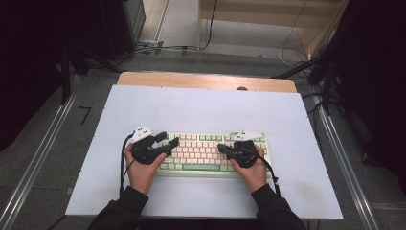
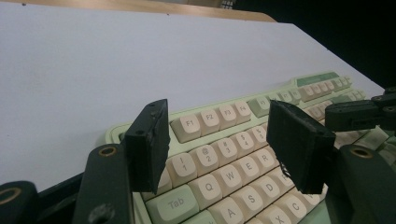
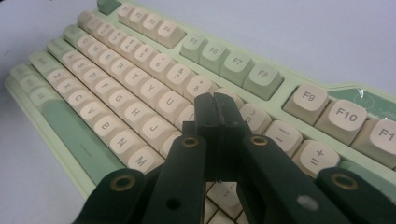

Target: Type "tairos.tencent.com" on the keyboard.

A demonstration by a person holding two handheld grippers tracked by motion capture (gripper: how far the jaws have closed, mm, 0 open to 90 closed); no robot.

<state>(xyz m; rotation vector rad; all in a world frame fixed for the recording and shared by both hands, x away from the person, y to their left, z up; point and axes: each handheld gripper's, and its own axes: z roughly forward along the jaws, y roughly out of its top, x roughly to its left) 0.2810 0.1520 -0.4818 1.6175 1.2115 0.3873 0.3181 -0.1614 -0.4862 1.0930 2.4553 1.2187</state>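
A pale green keyboard (image 1: 201,152) with cream keys lies on the white table sheet, near its front edge. My left gripper (image 1: 168,140) hovers over the keyboard's left end. Its jaws stand open (image 2: 217,112), and nothing is between them but the function and number keys (image 2: 224,177) below. My right gripper (image 1: 221,147) sits over the right half of the keyboard. Its jaws are pressed together (image 3: 215,100) with nothing between them, tips close above the letter keys (image 3: 116,84) near the right end of the rows. Whether the tips touch a key I cannot tell. The right gripper (image 2: 355,114) also appears far off in the left gripper view.
The white sheet (image 1: 201,110) covers a wooden table whose far edge (image 1: 206,80) shows bare. Dark stands and cables crowd the floor beyond and to both sides. Metal rails (image 1: 43,143) run along the table's left and right.
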